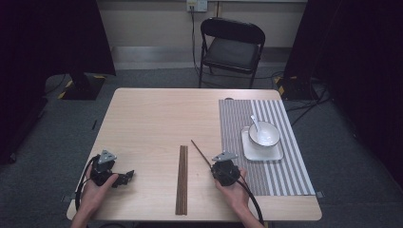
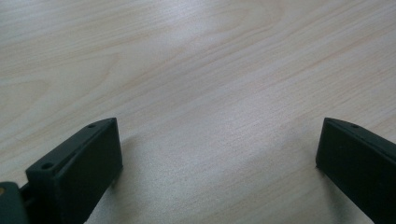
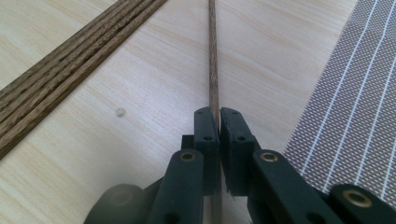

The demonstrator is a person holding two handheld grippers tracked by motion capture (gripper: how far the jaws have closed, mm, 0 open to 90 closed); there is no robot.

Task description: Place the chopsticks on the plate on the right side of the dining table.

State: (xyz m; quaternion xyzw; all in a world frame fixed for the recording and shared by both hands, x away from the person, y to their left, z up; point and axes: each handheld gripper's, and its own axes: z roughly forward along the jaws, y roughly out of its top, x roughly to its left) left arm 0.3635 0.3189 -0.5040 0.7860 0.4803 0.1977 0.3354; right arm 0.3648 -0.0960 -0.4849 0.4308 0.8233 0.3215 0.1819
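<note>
Chopstick (image 3: 214,70) clamped between the jaws of the right gripper (image 3: 218,116), pinched close together on the thin wooden shaft, with the stick running straight ahead from the pads over the pale wooden surface (image 3: 154,93). Seen from the high view as a single dark stick (image 1: 200,153) slanting up and to the left from the right gripper (image 1: 216,167), near the bottom edge of the surface and just left of the striped placemat (image 1: 237,118). Left gripper (image 1: 124,177) held in the person's left hand (image 1: 97,190) at the near left, jaws spread wide apart, nothing between them but bare wood (image 2: 219,140). Between the two grippers, a bundle of chopsticks (image 1: 182,179) lying side by side, pointing away from the person. Farther off, on the placemat, a square white plate (image 1: 278,154) carrying a white bowl (image 1: 266,137) with a white spoon (image 1: 255,122) in it. Beyond the surface, a black folding chair (image 1: 232,47).
</note>
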